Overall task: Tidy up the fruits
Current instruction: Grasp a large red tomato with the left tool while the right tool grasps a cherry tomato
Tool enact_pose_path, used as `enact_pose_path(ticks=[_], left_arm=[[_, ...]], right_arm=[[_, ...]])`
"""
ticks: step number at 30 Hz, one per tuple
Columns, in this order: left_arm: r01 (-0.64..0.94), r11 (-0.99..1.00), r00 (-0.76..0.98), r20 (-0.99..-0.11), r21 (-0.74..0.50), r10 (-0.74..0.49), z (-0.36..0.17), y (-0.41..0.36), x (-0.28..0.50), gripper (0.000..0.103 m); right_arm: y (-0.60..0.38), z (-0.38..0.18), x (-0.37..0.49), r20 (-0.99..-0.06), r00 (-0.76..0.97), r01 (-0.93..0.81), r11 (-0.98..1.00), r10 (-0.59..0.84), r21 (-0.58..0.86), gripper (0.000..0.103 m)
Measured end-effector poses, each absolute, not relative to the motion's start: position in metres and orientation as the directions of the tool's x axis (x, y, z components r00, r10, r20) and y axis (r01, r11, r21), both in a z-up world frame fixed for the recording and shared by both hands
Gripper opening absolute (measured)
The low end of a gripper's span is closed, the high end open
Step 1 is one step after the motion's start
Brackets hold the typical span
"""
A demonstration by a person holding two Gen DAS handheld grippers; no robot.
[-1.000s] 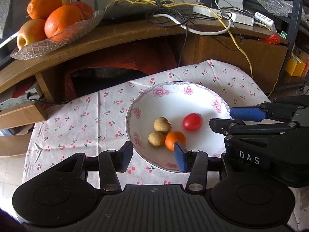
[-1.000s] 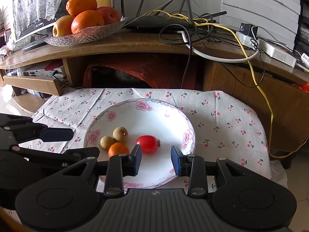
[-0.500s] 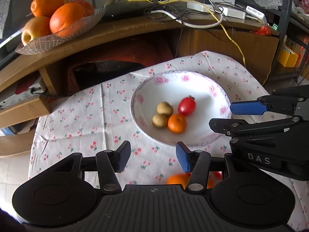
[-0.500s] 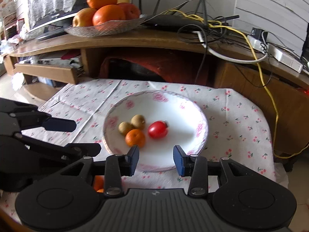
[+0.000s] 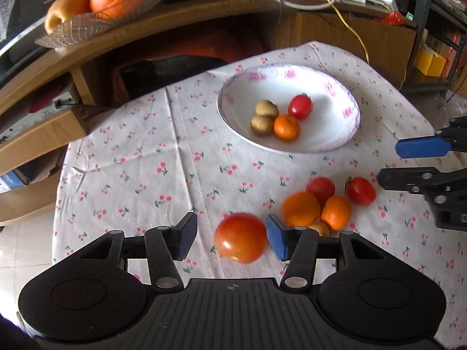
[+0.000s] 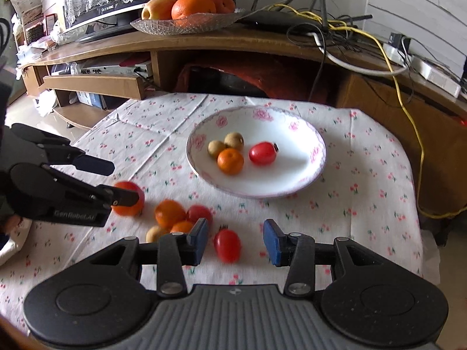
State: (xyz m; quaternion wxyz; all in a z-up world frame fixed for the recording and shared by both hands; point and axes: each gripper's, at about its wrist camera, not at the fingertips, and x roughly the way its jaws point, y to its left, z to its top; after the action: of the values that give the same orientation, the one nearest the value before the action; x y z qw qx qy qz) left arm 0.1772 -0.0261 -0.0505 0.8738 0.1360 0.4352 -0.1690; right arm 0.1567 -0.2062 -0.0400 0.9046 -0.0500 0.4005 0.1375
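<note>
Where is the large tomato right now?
In the left wrist view, the large tomato lies on the tablecloth between the open left gripper fingers.

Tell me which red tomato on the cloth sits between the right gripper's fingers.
The small oval tomato, lying alone between the open right gripper; the other red ones sit farther left, near the oranges.

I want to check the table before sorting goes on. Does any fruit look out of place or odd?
Yes. Six fruits lie loose on the tablecloth, outside the floral bowl: a large tomato, a small red tomato and a cluster of oranges and others. Nothing looks spilled or damaged.
</note>
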Motion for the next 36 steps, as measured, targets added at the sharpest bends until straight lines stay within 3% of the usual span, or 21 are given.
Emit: enact_pose_path(ticks=[11, 17, 23, 28, 36], left_arm=[[0.444, 0.891, 0.527, -0.831, 0.091, -0.178, -0.075, -0.031, 0.183, 0.061], [0.435, 0.897, 0.537, -0.822, 0.076, -0.191, -0.077, -0.032, 0.186, 0.051], [0.437, 0.896, 0.543, -0.818, 0.080, -0.192, -0.076, -0.031, 0.183, 0.051], [0.438, 0.896, 0.540, -0.818, 0.073, -0.197, -0.076, -0.029, 0.184, 0.052], [0.421, 0.905, 0.542, -0.818, 0.066, -0.193, -0.075, -0.030, 0.182, 0.050]], right_arm=[[-0.213, -0.062, 0.158, -0.773, 0.598, -0.318, 0.948, 0.211, 0.012, 0.043], [-0.207, -0.072, 0.171, -0.780, 0.585, -0.342, 0.940, 0.221, 0.009, 0.043], [-0.196, -0.086, 0.183, -0.803, 0.554, -0.366, 0.931, 0.219, 0.002, 0.043], [-0.194, -0.086, 0.186, -0.804, 0.556, -0.359, 0.933, 0.212, -0.002, 0.028], [-0.195, -0.084, 0.182, -0.814, 0.547, -0.351, 0.936, 0.195, -0.011, 0.028]])
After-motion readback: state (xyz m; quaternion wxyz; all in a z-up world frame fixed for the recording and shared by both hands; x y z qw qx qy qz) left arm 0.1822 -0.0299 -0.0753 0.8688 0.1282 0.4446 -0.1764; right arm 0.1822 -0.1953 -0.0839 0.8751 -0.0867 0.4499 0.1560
